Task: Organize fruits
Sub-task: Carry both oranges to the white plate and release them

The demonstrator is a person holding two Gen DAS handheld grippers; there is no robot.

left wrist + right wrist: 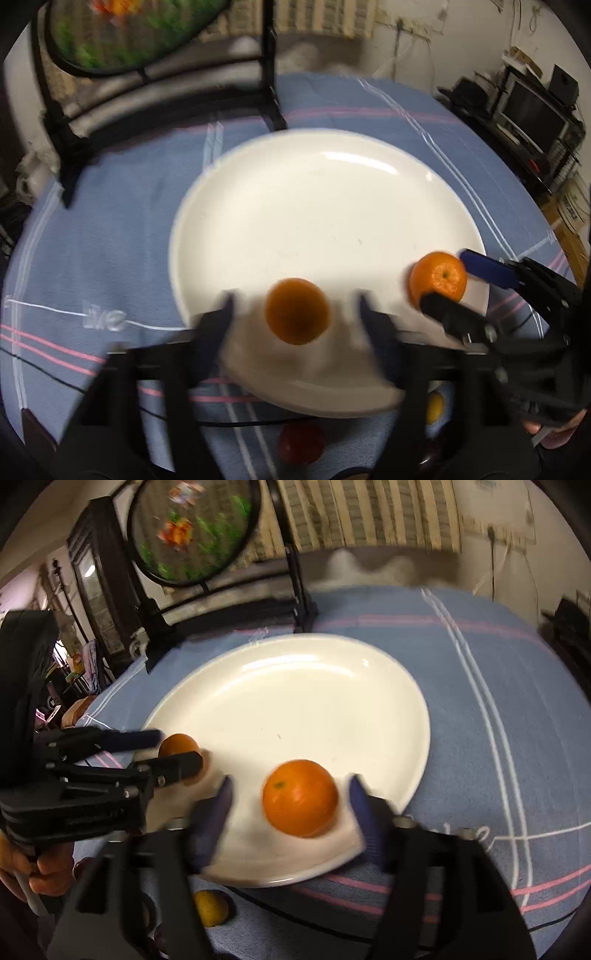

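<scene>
A white plate [314, 206] lies on the blue cloth; it also shows in the right wrist view [295, 701]. Two oranges sit at its near rim. My left gripper [295, 314] is open, its fingers standing on either side of one orange [297, 311] without touching it. My right gripper [290, 801] is open around the other orange [300, 803], with gaps on both sides. Each gripper shows in the other's view: the right gripper [448, 280] by its orange [437, 278], the left gripper [171, 751] by its orange [179, 746].
A black stand [267, 74] with a round painted panel [133, 29] stands at the table's far side. A red fruit [301, 443] and a yellow fruit [435, 406] lie near the front edge; the yellow fruit [210, 908] shows below the plate. Shelving with electronics [532, 110] stands on the right.
</scene>
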